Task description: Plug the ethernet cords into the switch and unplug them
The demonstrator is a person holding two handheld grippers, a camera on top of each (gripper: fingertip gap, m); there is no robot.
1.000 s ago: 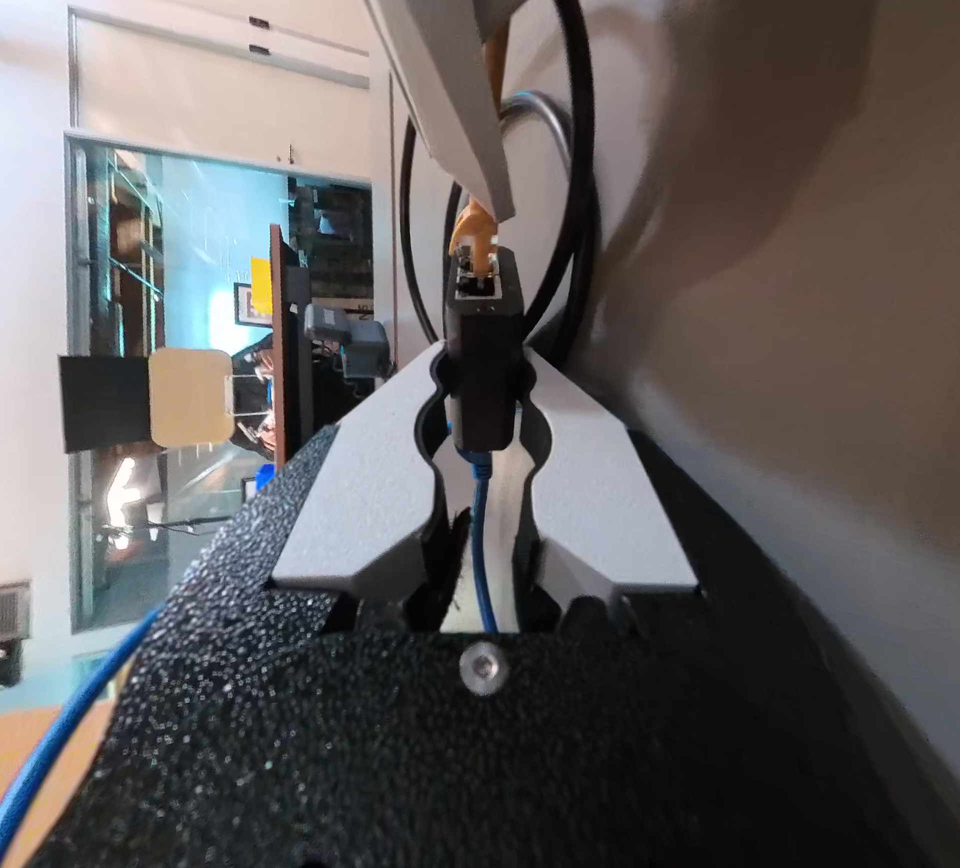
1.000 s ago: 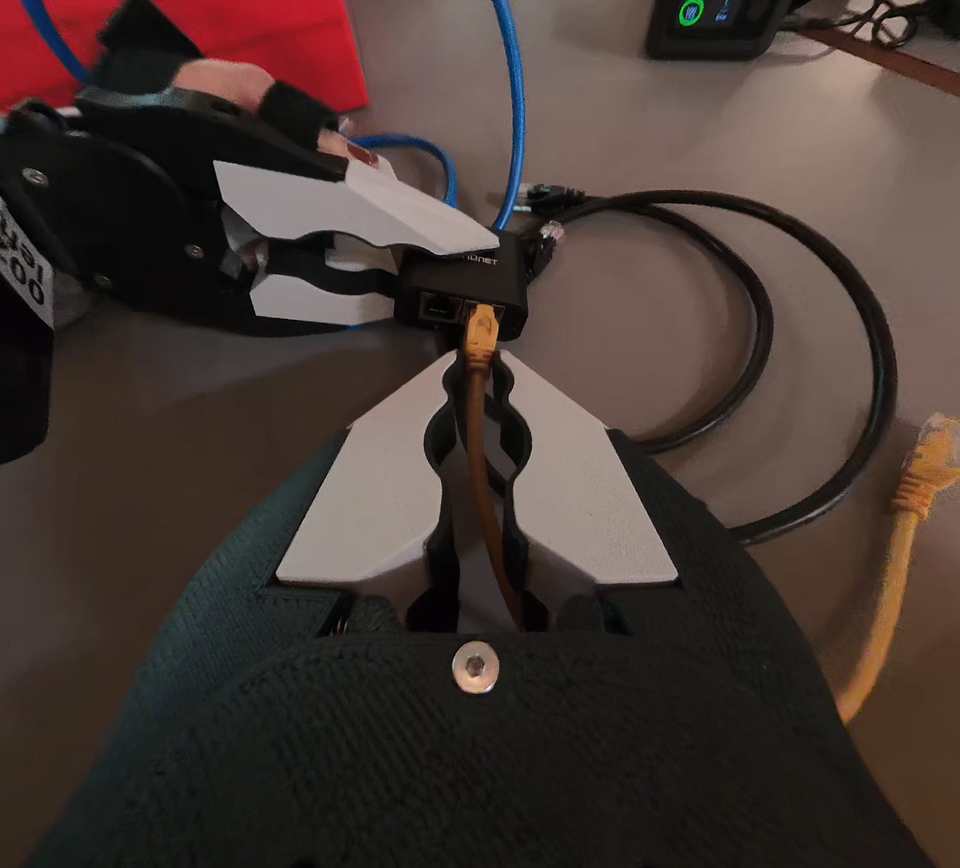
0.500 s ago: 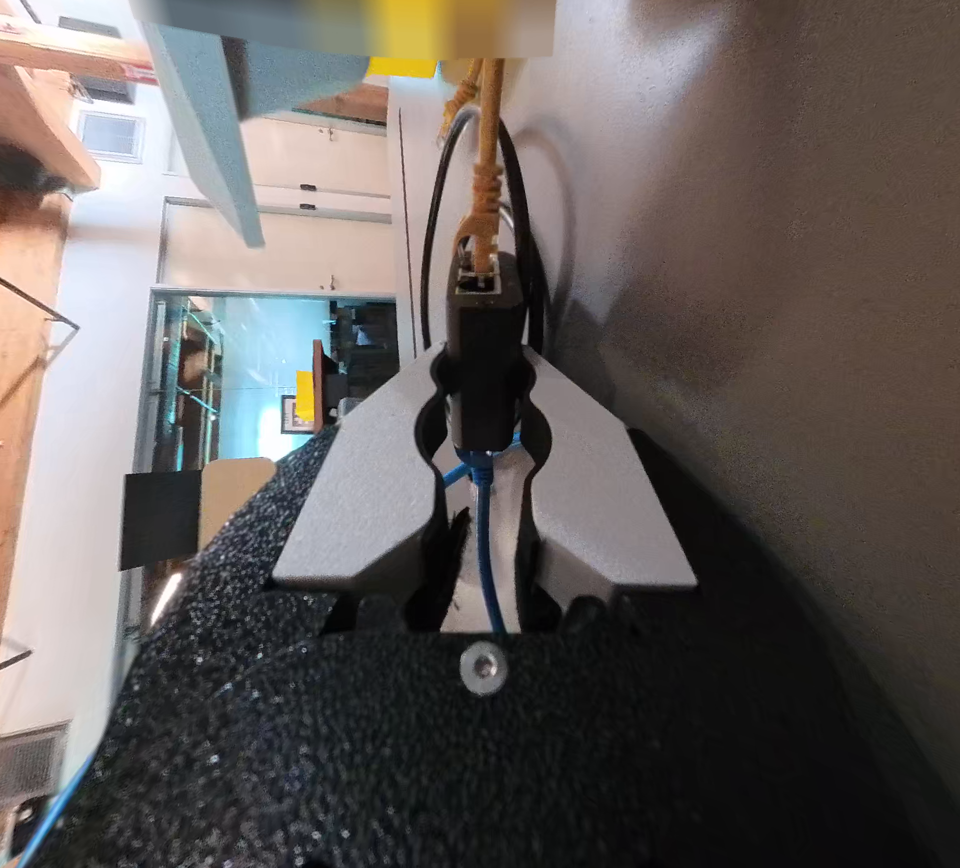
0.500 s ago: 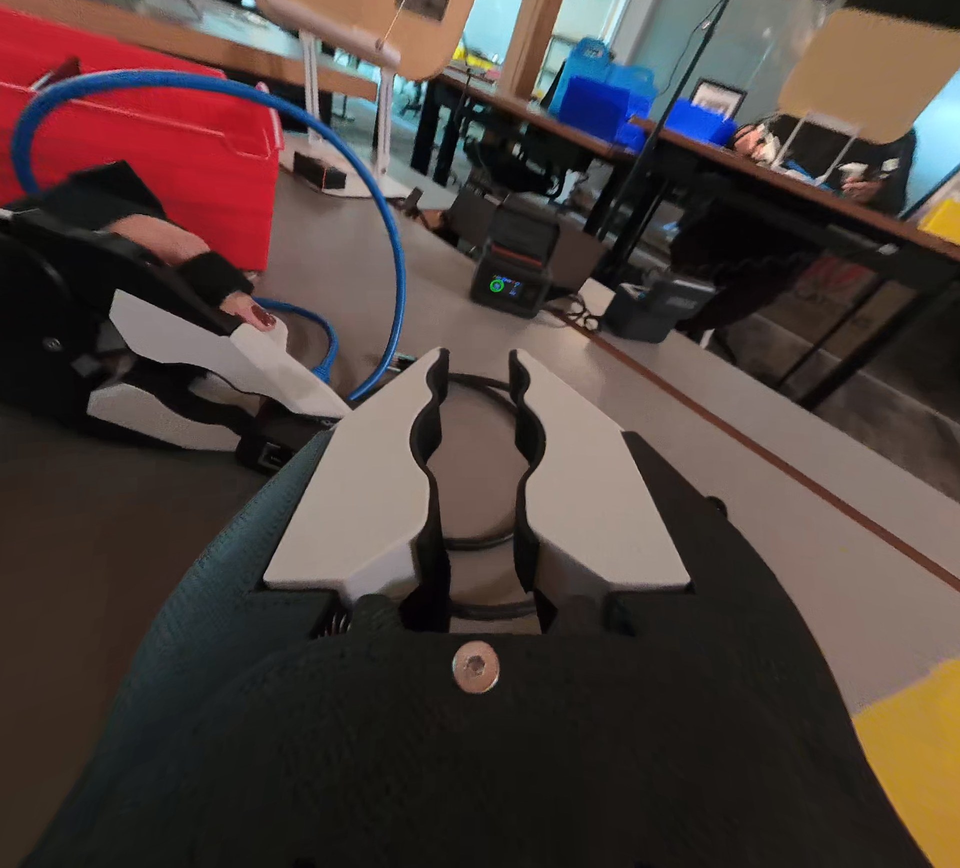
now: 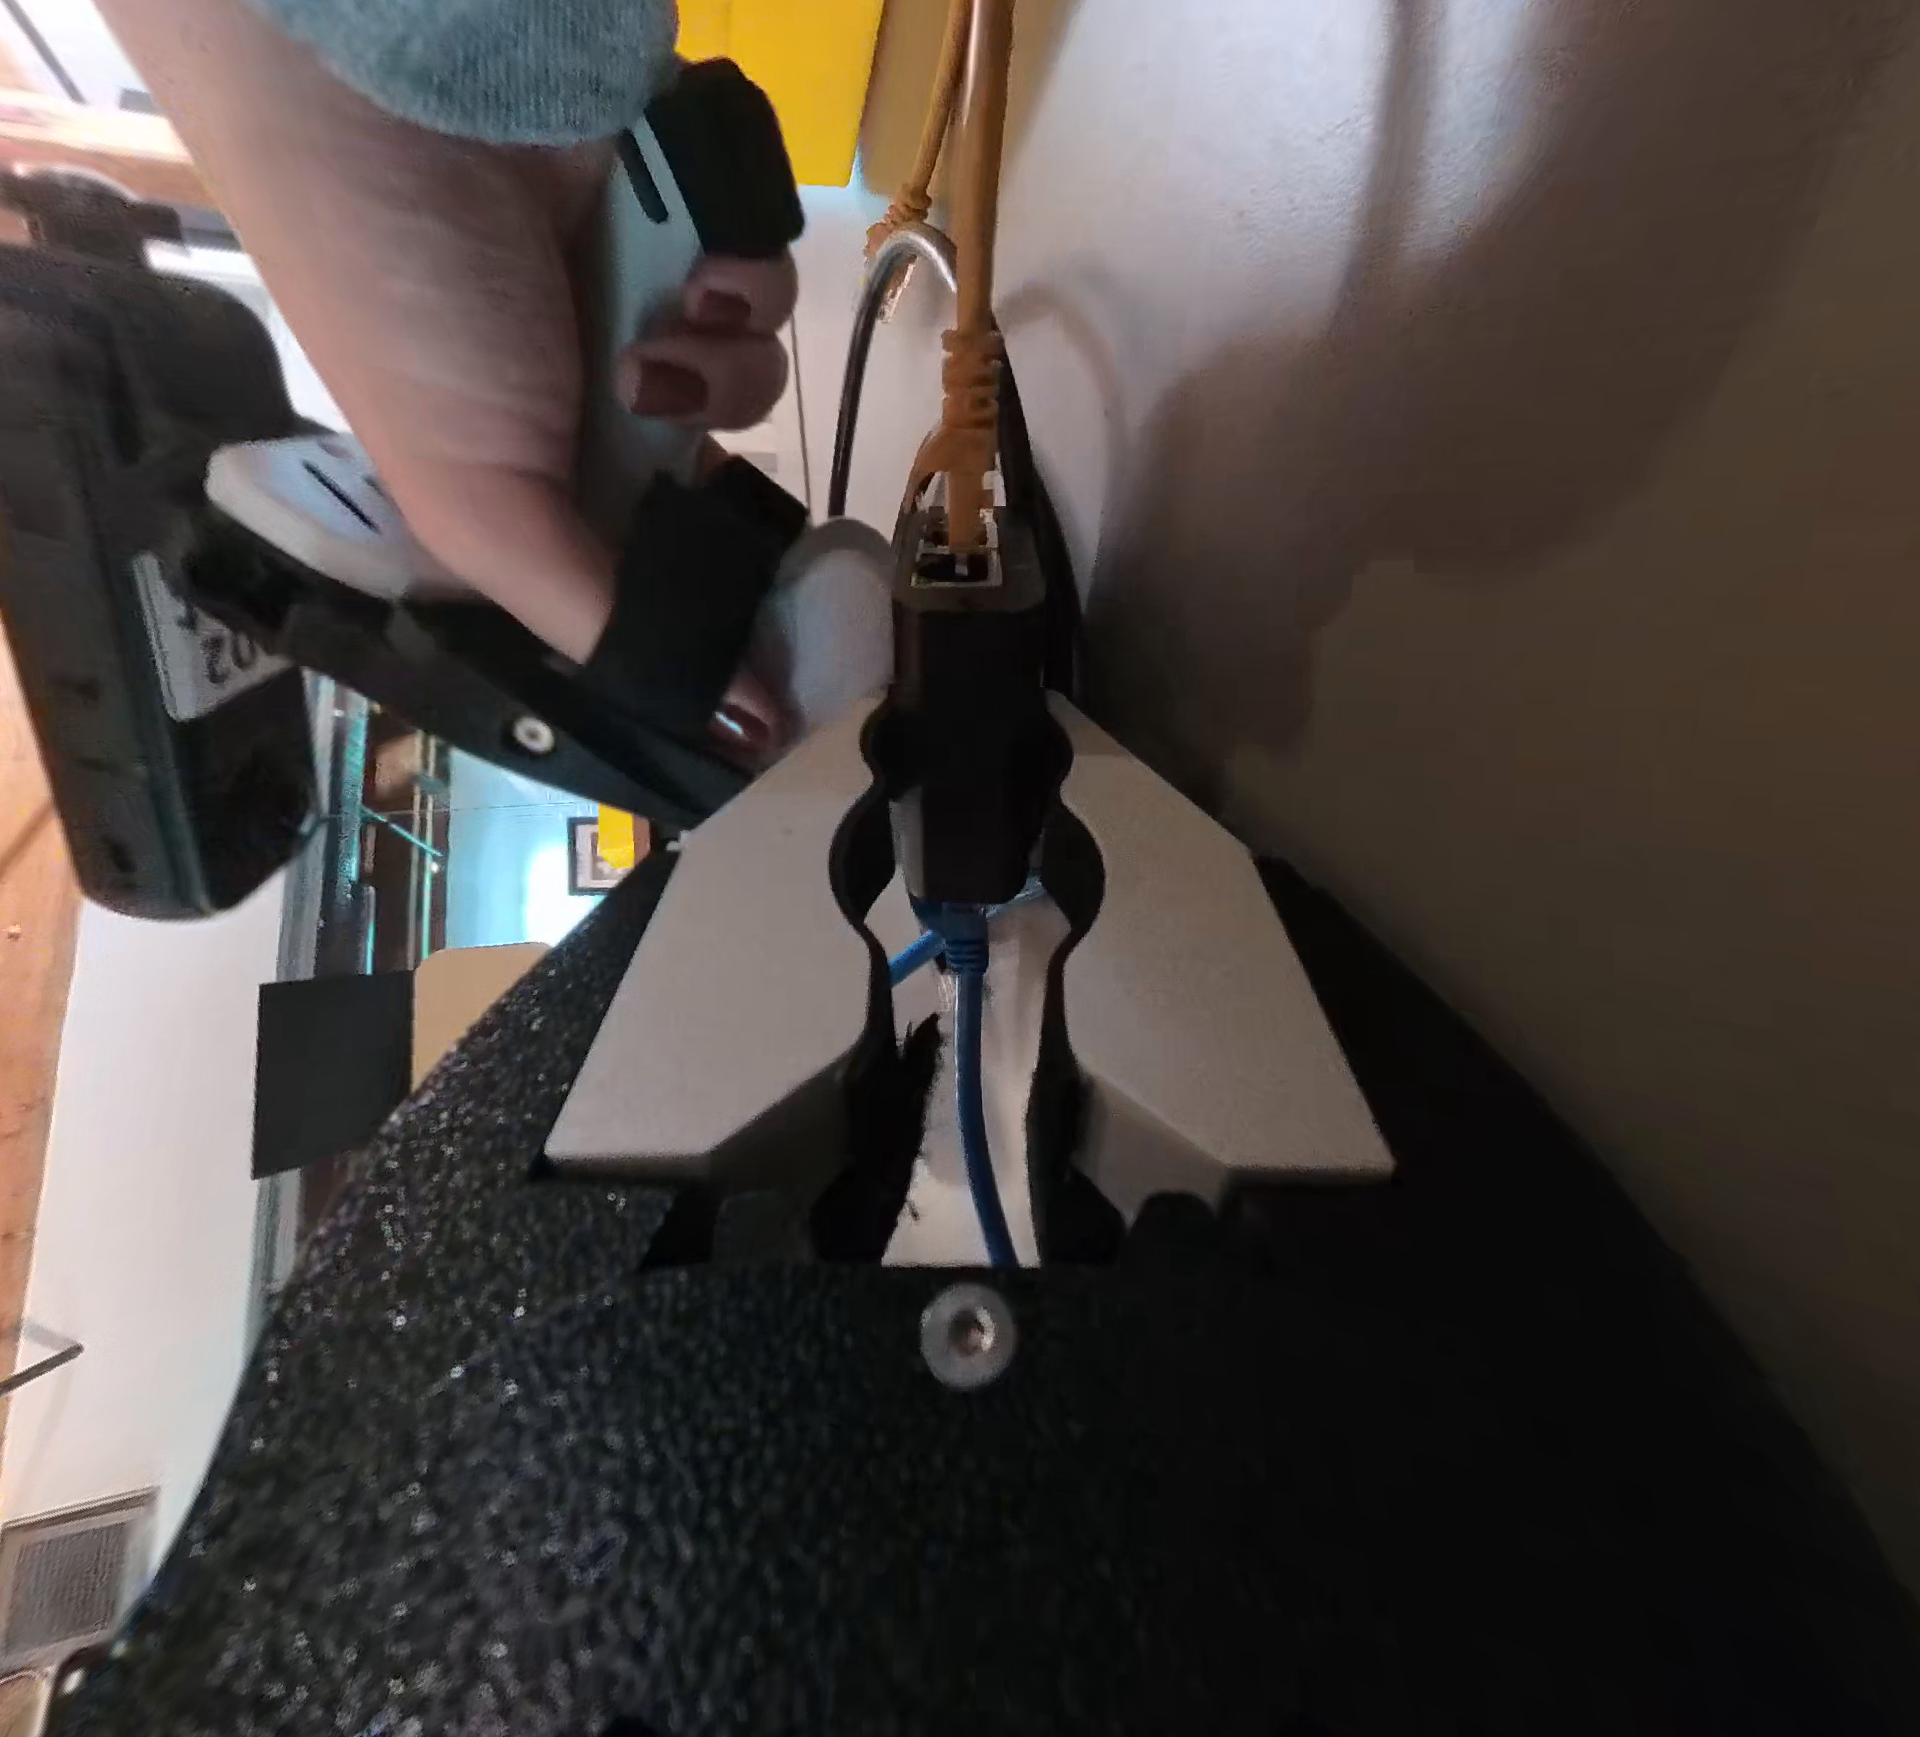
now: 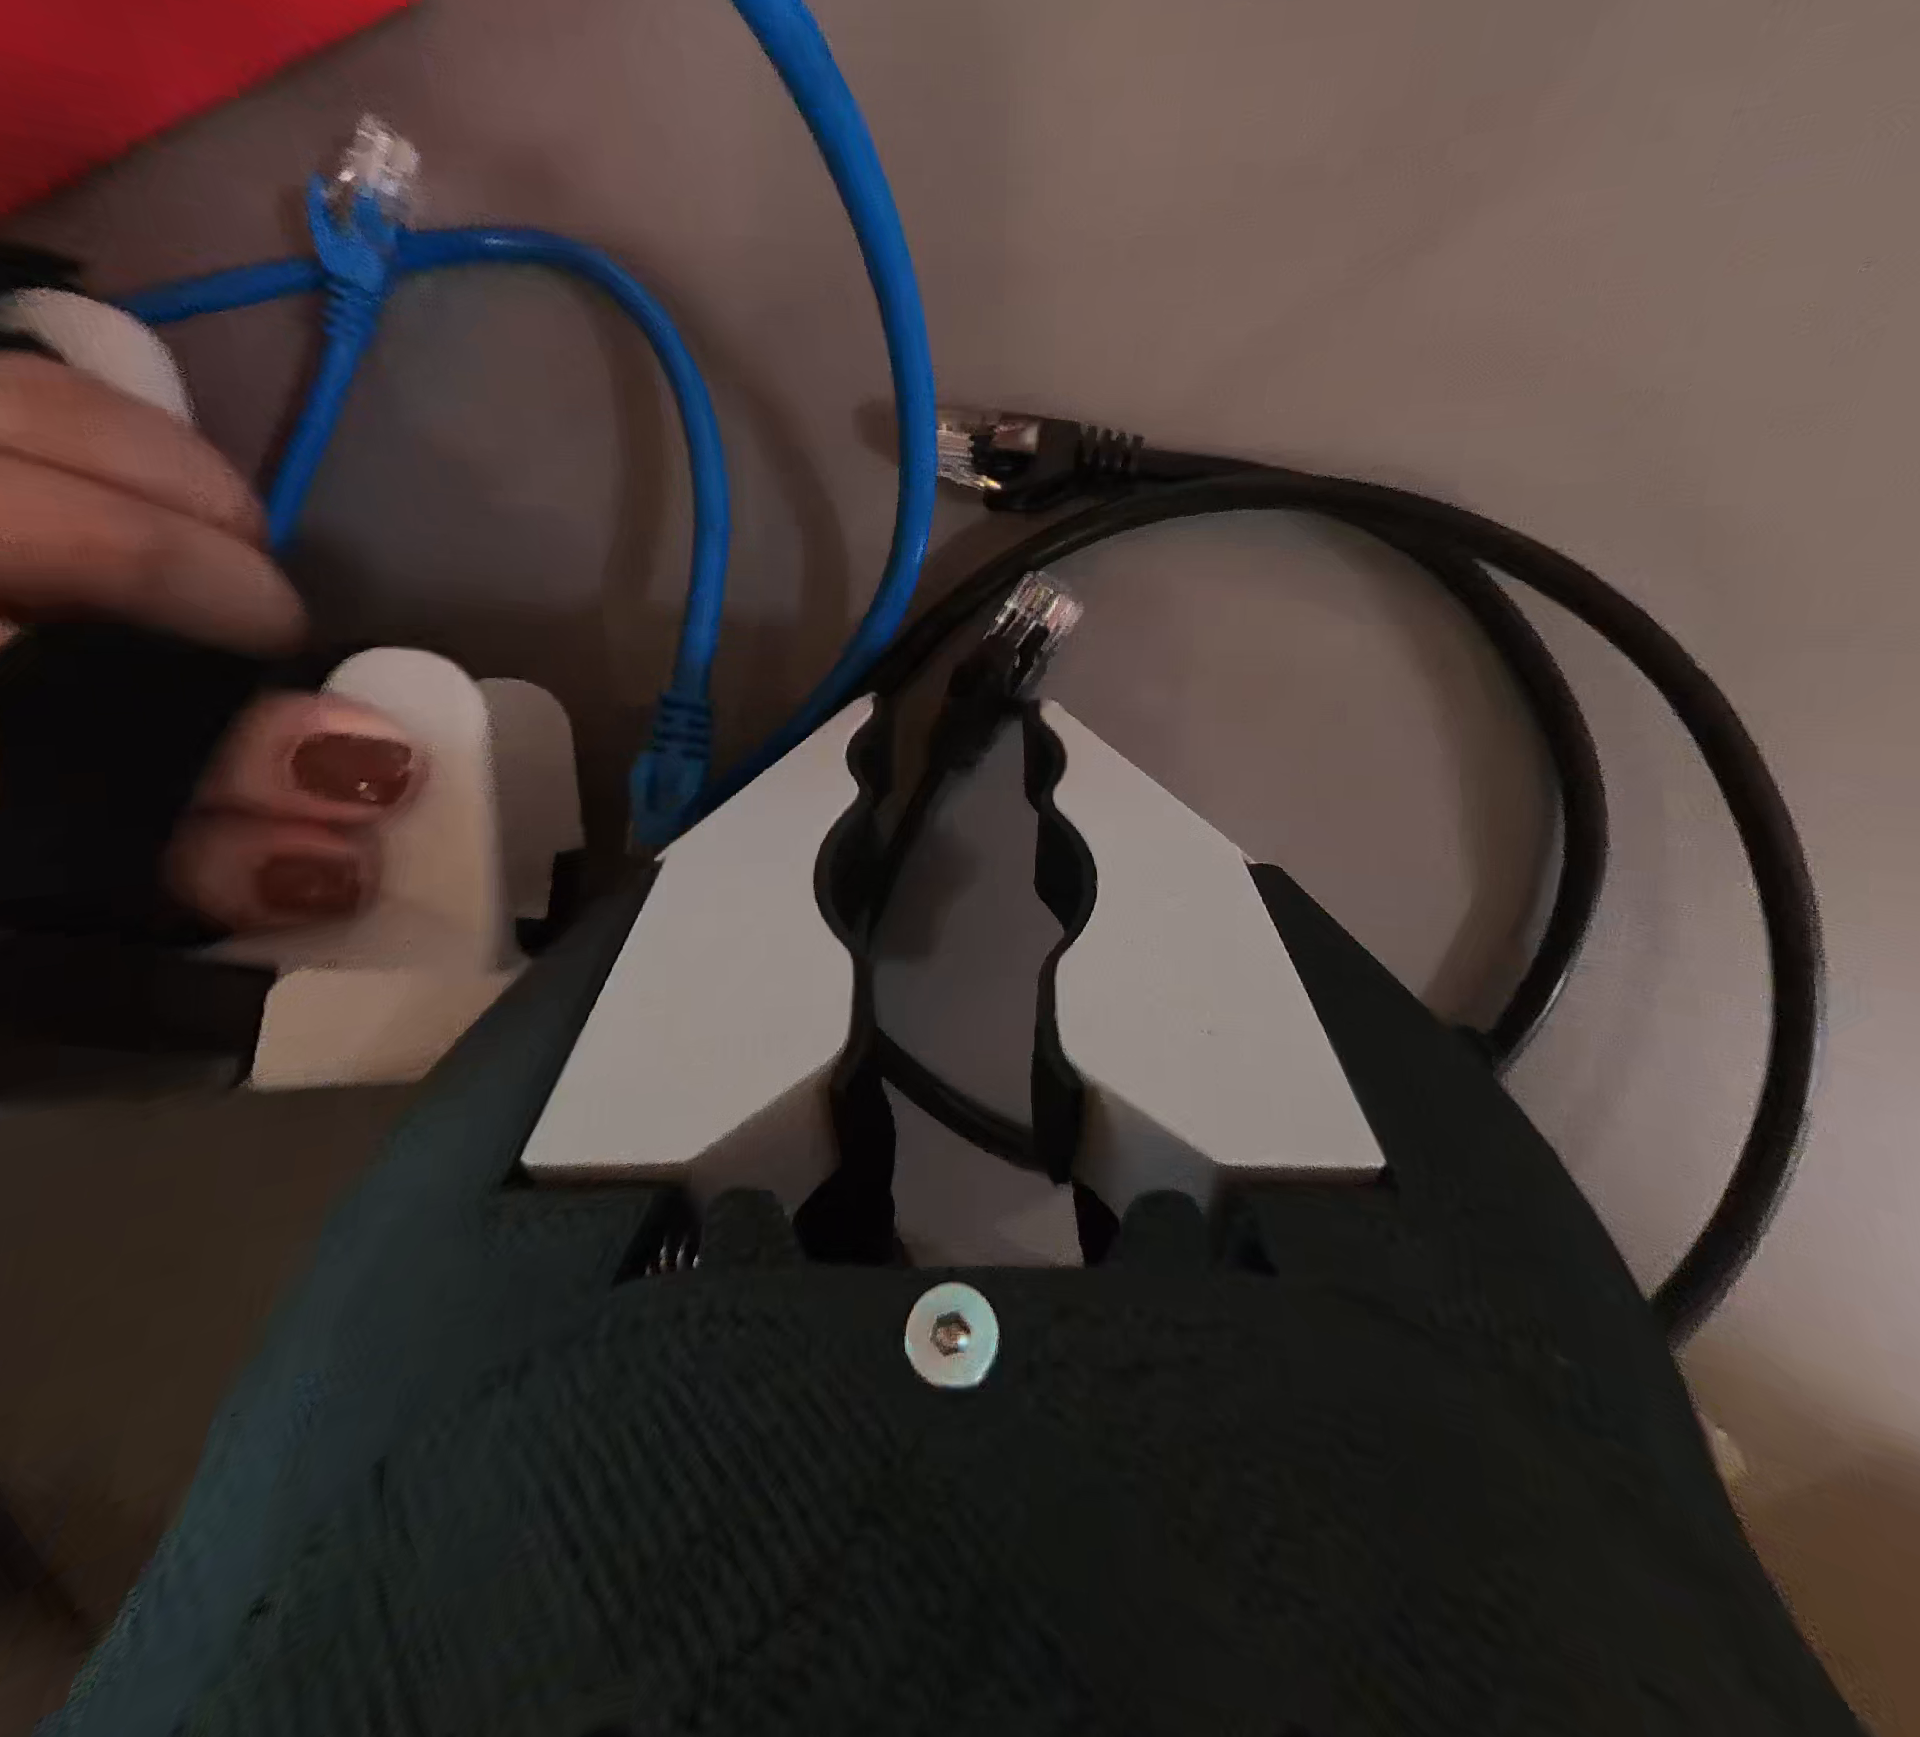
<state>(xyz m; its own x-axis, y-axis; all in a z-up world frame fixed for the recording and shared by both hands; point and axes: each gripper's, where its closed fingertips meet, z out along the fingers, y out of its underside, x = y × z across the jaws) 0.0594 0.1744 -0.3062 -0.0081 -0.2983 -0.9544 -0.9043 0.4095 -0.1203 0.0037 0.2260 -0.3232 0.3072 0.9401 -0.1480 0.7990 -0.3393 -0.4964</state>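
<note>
Ethernet switch [image 5: 966, 731], a small black box, is sitting clamped in the left gripper [image 5: 971, 814], orange cord [image 5: 971, 399] plugged in; the right gripper [image 6: 951, 866], jaws apart, is straddling the limp black cord [image 6: 1558, 752] (best pinched behind its brittle-looking plug [image 6: 1023, 622]).

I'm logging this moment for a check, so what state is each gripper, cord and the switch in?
Left gripper: shut on the small black switch.
Small black switch: clamped, held against the grey table.
Orange ethernet cord: plugged into the switch.
Blue ethernet cord: plugged into the switch's other end.
Right gripper: open, around the black ethernet cord's plug.
Black ethernet cord: unplugged, coiled on the table.
</note>
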